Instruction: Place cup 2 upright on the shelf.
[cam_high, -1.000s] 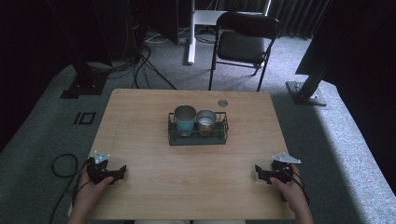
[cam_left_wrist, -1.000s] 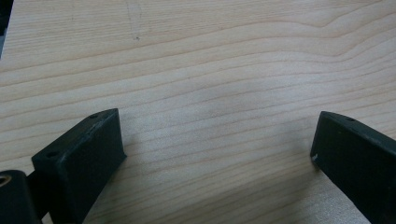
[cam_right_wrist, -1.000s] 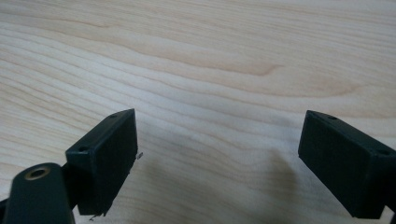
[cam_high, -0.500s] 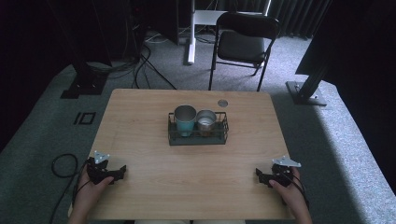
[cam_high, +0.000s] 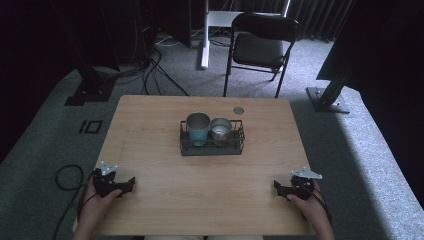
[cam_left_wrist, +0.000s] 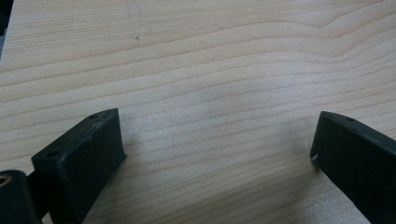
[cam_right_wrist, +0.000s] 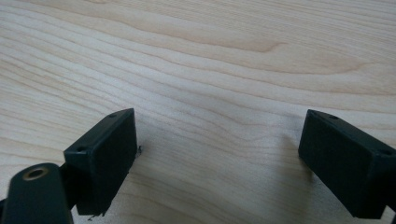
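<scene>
High view: left gripper (cam_high: 131, 182) at 7 o'clock and right gripper (cam_high: 276, 187) at 5 o'clock rested on the surface (cam_high: 200, 190), fingers (cam_left_wrist: 84, 154) spread, holding nothing.

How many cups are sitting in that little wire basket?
2. A teal cup stands in the left half of the wire basket, and a shorter metal cup stands right beside it.

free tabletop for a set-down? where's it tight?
Bare wood runs along the near edge between the left gripper and right gripper, up to the wire basket. Strips left and right of the basket are also free. Tight: the basket centre, holding a teal cup and metal cup, and the small disc behind it.
</scene>
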